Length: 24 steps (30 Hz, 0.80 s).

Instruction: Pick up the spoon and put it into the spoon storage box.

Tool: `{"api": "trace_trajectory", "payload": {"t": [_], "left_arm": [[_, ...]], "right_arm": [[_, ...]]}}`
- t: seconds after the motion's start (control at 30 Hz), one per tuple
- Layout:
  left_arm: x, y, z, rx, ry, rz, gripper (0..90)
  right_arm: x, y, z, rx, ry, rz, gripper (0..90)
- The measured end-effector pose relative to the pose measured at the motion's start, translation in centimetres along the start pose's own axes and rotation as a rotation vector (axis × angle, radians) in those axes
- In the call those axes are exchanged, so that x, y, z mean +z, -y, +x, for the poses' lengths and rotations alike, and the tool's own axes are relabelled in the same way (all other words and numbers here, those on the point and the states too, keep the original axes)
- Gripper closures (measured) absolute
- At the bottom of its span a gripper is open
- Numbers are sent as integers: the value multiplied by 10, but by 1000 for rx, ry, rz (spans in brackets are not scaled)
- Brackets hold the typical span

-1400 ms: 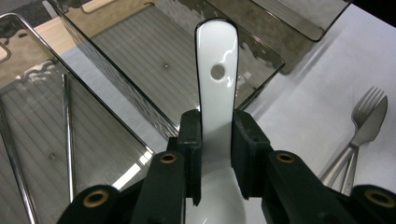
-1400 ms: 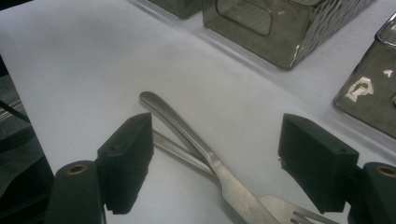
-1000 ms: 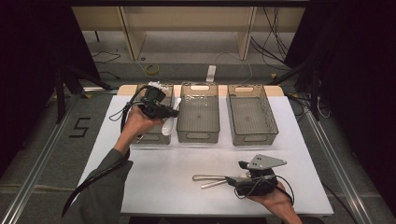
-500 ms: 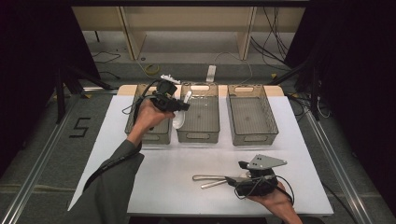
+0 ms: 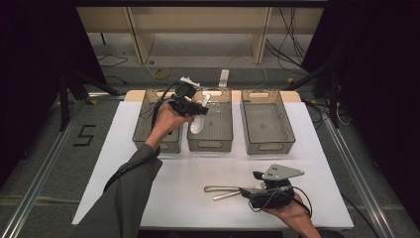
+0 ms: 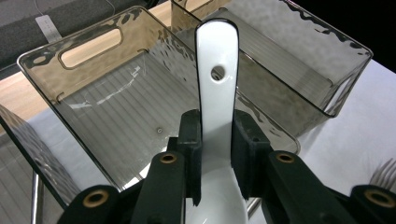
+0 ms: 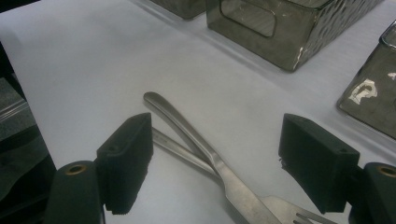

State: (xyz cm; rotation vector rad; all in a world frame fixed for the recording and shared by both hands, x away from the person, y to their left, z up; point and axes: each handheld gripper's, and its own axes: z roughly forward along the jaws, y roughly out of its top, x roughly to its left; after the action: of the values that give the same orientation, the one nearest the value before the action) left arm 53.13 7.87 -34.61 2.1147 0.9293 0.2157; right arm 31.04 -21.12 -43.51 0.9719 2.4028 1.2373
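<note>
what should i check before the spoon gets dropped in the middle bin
1. Grip: left gripper is shut on the white spoon, jaws on its handle. Ok.
2. Position: in the high view the spoon hangs over the middle bin. Ok.
3. Bin floor: what shows of it in the left gripper view is bare. Ok.
4. Height above the floor: cannot tell.
5. Right gripper: open, jaws either side of the fork and a second metal piece on the sheet, far from the bins. Ok.
</note>
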Motion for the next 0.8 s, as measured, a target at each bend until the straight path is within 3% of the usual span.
{"api": "trace_trajectory", "payload": {"t": [0.53,0.8], "left_arm": [[20,3,0,-16,-22,8,745],[27,11,7,-60,-32,9,744]], "right_arm": [[1,0,0,-4,-4,4,271],[1,0,1,-6,-8,7,271]]}}
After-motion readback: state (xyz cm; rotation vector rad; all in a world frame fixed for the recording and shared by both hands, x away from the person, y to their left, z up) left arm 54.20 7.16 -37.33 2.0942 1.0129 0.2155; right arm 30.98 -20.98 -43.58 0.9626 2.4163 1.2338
